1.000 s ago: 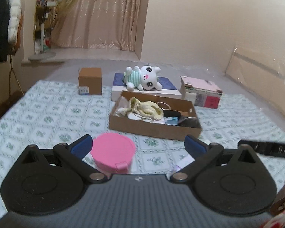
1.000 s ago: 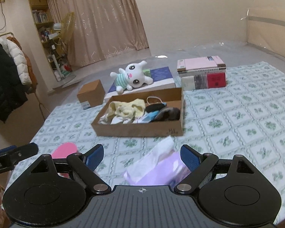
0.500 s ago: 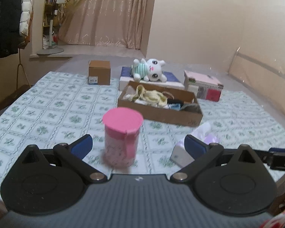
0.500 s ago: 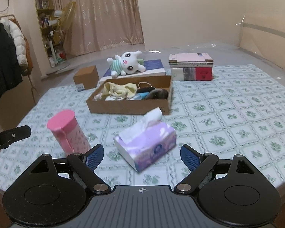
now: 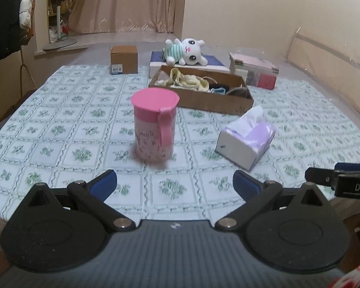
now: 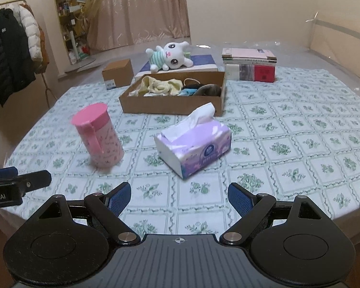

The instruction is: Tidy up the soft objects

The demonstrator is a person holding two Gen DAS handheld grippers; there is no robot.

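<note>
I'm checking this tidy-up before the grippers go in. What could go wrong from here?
1. The tall pink canister stands between the left gripper and the cardboard tray; reaching past could tip it.
2. The tissue pack is soft; the right gripper, jaws open, might crush it.
3. The plush rabbit lies farthest away, behind the tray.

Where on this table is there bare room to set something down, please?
The tablecloth is bare right of the tissue pack and left of the pink lidded cup, in front of the small carton. It is crowded at the back: open cardboard box, plush bunny, book stack.
</note>
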